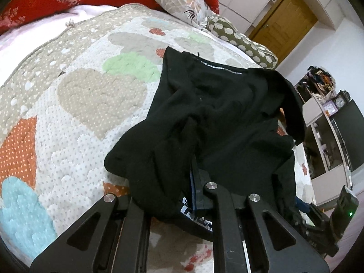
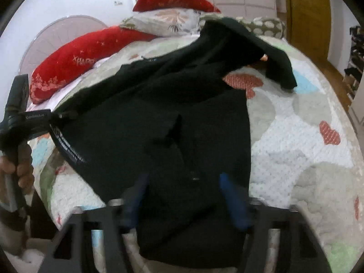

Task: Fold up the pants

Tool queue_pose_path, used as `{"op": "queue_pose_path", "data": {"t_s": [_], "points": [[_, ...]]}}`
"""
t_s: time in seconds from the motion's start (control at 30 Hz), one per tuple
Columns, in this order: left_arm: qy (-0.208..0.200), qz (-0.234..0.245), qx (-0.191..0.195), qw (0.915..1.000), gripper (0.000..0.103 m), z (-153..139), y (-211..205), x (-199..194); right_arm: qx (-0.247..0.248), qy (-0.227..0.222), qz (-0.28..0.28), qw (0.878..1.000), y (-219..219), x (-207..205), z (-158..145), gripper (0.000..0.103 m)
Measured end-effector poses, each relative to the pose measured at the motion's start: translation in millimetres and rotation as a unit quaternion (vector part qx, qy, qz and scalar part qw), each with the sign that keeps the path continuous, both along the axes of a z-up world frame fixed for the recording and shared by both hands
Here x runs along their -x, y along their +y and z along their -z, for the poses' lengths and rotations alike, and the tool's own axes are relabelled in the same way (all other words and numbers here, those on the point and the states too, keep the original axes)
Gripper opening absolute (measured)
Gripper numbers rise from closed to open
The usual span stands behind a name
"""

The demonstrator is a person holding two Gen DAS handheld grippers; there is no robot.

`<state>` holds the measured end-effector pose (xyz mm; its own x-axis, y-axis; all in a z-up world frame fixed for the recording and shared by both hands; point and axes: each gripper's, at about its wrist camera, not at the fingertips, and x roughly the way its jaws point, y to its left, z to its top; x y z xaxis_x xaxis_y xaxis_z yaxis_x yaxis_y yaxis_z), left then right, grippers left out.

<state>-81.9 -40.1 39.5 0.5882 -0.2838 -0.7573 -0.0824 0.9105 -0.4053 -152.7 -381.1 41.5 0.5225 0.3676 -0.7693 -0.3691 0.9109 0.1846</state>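
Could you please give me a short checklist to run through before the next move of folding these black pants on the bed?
1. Left gripper shut on the pants' waistband: ok, the fabric is pinched at its tip in the right wrist view.
2. Right gripper gripping the black pants: cannot tell; the blue fingers straddle the cloth, but the picture is blurred.
3. Pants spread flat: not ok, they are bunched and wrinkled, with one leg end lifted and flopped over.
4. Quilt free beside the pants for laying them down: ok.
5. Pillows apart from the pants: ok.
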Motion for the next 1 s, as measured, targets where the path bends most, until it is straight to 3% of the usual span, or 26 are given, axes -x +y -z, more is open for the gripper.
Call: {"op": "queue_pose_path", "data": {"t_s": [0.03, 0.07, 0.17, 0.27, 0.33, 0.47, 0.57, 0.63, 0.8, 0.9, 1.0], "points": [[0.001, -0.001, 0.002, 1.0, 0.009, 0.1, 0.6, 0.2, -0.012, 0.004, -0.008, 1.0, -0.2, -0.1, -4.8, 0.022], [0.001, -0.002, 0.005, 1.0, 0.01, -1.3, 0.9, 0.9, -0.023, 0.002, -0.009, 1.0, -0.7, -0.4, -10.9, 0.019], [-0.009, 0.0, 0.006, 0.9999, 0.009, -10.8, 2.4, 4.0, -0.018, -0.055, 0.042, 0.997, -28.6, 6.9, -39.4, 0.018], [-0.018, -0.003, 0.001, 0.9998, 0.009, -16.5, 6.1, 9.3, -0.038, -0.084, 0.134, 0.987, -92.4, 12.6, -63.3, 0.018], [-0.011, -0.008, -0.001, 0.9999, 0.009, -10.8, 9.3, 9.7, -0.028, -0.073, 0.207, 0.975, -135.7, 12.8, -59.4, 0.018], [0.021, -0.002, 0.019, 0.9996, 0.01, 10.4, 7.1, 8.2, -0.047, 0.004, 0.266, 0.963, -180.3, 5.1, -18.2, 0.018], [0.014, 0.002, -0.012, 0.9998, 0.01, 9.5, -1.3, 11.7, -0.045, 0.033, 0.27, 0.961, -182.7, 3.4, -7.5, 0.019], [0.012, 0.008, -0.013, 0.9998, 0.01, 6.1, -0.6, 13.1, -0.041, 0.028, 0.283, 0.958, -183.7, 7.6, -17.3, 0.031], [0.019, 0.011, -0.011, 0.9997, 0.02, 7.8, 5.8, 25.8, 0.003, -0.032, 0.302, 0.953, -176.5, 24.6, -57.2, 0.047], [0.017, -0.002, -0.016, 0.9997, 0.028, 7.0, 10.9, 31.7, -0.024, -0.043, 0.248, 0.968, -159.6, 18.3, -62.4, 0.048], [0.014, -0.011, -0.02, 0.9996, 0.034, 2.5, 18.0, 35.8, -0.039, -0.026, 0.181, 0.982, -127.0, 7.1, -51.0, 0.048]]}}
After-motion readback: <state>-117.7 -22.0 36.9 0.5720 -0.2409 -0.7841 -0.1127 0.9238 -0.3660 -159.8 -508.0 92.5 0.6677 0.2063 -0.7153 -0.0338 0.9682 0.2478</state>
